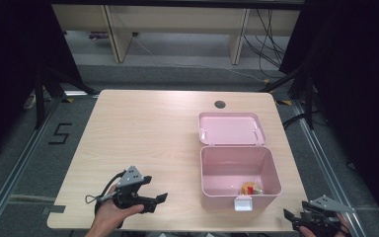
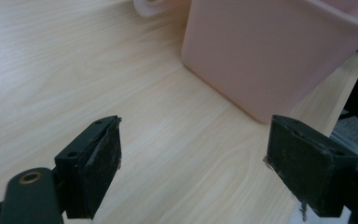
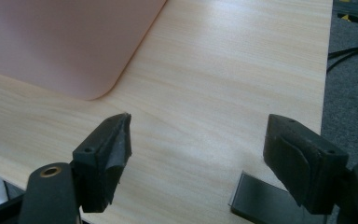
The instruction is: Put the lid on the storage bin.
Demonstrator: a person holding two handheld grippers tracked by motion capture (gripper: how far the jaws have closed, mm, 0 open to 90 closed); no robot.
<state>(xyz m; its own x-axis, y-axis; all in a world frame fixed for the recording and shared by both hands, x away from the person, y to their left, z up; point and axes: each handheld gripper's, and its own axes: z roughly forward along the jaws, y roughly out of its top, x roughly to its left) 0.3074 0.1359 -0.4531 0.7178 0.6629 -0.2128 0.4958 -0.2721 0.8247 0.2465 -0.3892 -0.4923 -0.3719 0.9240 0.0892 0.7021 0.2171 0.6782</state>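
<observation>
- In the high view the pink box (image 1: 240, 177) sat at the lower right of the frame on the tabletop (image 1: 143, 143), its lid (image 1: 231, 128) thrown back flat behind it toward the upper part of the frame, its white latch (image 1: 243, 203) facing the near edge.
- The left gripper (image 1: 159, 201) lay at the lower left of that frame, well apart from the box, its jaws pointing rightward toward the box's near left corner.
- The right gripper (image 1: 294, 220) sat at the lower right corner, just off the tabletop's near edge, and looked the nearer of the two to the box.
- Both pairs of jaws stood wide apart and held nothing.
- The box's long axis ran left to right across the frame, so the open mouth lay between the two hands.
- The high view alone showed inside the box: a small orange and yellow object (image 1: 251, 188) lay at the near right of the bottom; what it was could not be told.
- The left gripper view showed the box's outer wall (image 2: 270, 51) at upper right, ahead of and clear of the jaws.
- The right gripper view showed a rounded pink corner (image 3: 74, 42) at upper left, with bare tabletop between it and the jaws.
</observation>
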